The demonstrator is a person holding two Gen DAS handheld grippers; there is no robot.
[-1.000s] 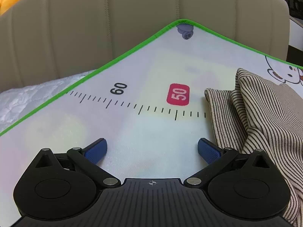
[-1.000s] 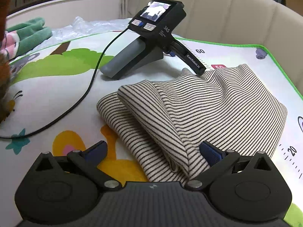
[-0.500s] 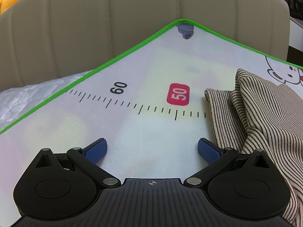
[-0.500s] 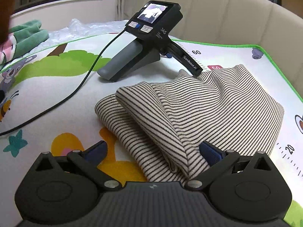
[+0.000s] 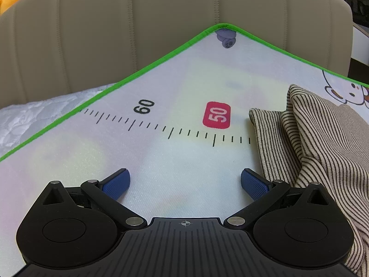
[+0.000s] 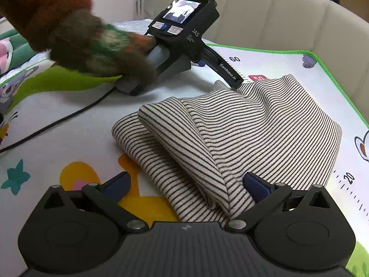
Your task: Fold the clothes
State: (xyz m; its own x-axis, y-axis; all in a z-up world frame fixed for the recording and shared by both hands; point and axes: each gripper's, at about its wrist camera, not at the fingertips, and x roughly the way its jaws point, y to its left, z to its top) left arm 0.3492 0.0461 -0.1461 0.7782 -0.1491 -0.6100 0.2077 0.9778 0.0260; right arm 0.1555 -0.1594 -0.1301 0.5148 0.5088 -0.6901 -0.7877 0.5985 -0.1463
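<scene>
Soft indoor light, fisheye-bent edges

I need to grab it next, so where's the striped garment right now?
In the right wrist view the striped garment lies folded on the play mat, just ahead of the open right claw.

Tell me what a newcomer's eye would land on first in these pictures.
First, the folded cream and black striped knit garment lying on the cartoon-printed play mat with the green border, right ahead of the open right gripper. Next, a fuzzy rust-brown sleeve reaching to the left gripper resting on the mat beyond the garment, open over the printed ruler.
</scene>
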